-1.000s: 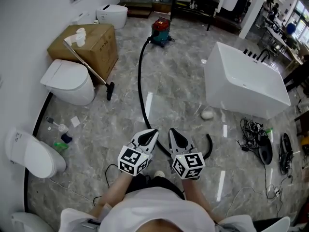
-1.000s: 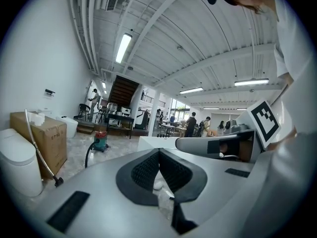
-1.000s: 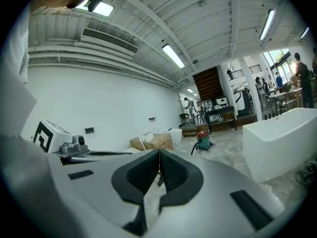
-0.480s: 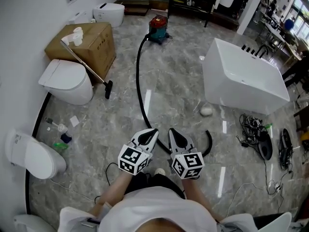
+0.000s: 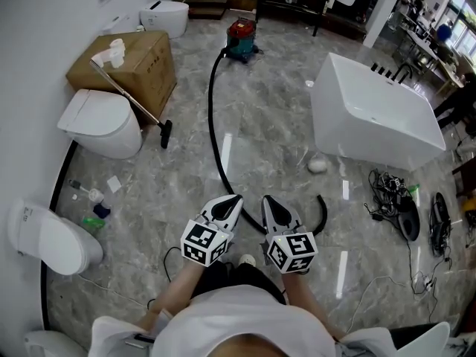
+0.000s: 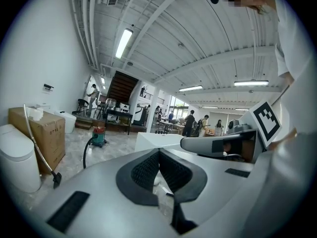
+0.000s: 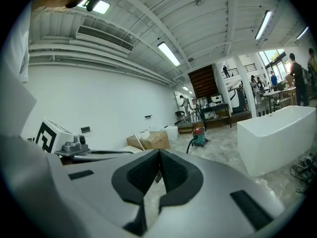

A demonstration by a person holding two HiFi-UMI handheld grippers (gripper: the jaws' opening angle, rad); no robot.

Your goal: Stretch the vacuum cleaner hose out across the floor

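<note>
Only the view is drifting since the earlier frame, the floor sliding slightly up the head view, while the hose [image 5: 212, 117] is keeping its shape. The left gripper [image 5: 235, 198] and right gripper [image 5: 266, 200] are hanging with jaws pressed together, pinching nothing. The hose is lying long from the vacuum [image 5: 240, 39] to just beneath them, its end hooking rightward, so it is looking largely stretched.

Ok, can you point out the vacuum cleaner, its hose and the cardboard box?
Vacuum cleaner [image 5: 242, 39], head view, on its red and teal body.
Hose [image 5: 212, 121], head view, midway along its black length.
Cardboard box [image 5: 137, 58], head view, on its top face.
</note>
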